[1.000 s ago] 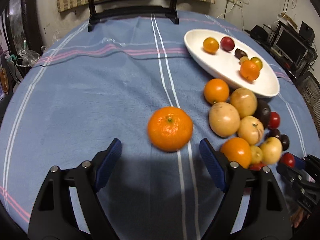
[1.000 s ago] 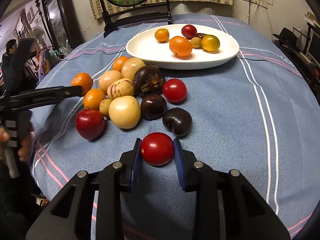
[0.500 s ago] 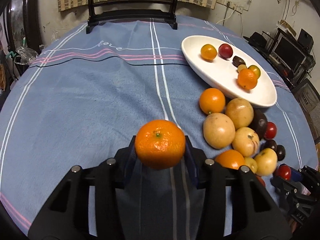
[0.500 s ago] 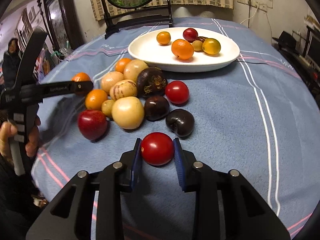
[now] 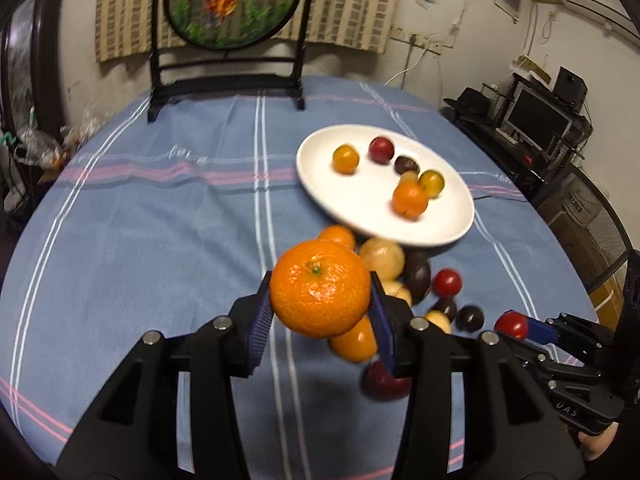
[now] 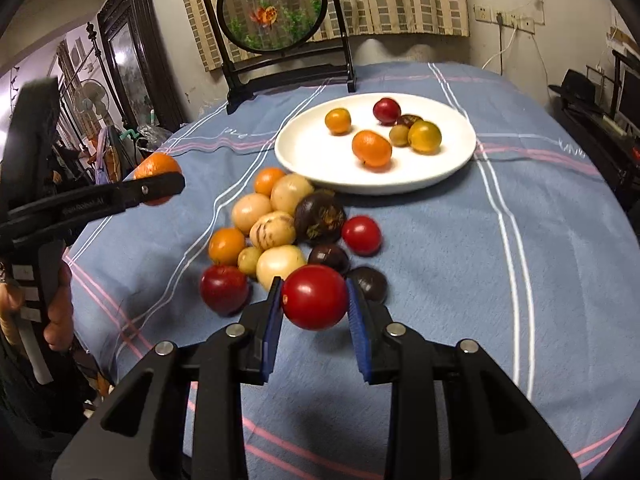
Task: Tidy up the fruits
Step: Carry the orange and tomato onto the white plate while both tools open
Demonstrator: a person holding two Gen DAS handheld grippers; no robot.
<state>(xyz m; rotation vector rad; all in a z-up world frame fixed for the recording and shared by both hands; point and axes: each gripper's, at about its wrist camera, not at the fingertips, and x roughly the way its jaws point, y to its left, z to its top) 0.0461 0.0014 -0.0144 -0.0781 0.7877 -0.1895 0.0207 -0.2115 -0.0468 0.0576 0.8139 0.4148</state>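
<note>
My left gripper [image 5: 320, 312] is shut on a large orange mandarin [image 5: 320, 288] and holds it above the blue cloth, short of the white plate [image 5: 360, 204]. My right gripper [image 6: 314, 304] is shut on a red tomato [image 6: 314, 296], lifted above the fruit pile [image 6: 280, 228]. The plate [image 6: 320, 160] holds several small fruits. The left gripper with its mandarin [image 6: 154, 166] shows at the left of the right wrist view. The right gripper with its tomato [image 5: 511, 325] shows at the lower right of the left wrist view.
A round framed screen on a black stand [image 6: 280, 20] stands at the table's far edge. The blue striped cloth [image 5: 140, 220] covers the round table. Shelves with a monitor [image 5: 536, 120] stand to the right. A dark cabinet [image 6: 132, 60] stands on the left.
My left gripper closed on the mandarin and lifted it toward the plate. My right gripper, shut on the tomato throughout, lifted it off the cloth.
</note>
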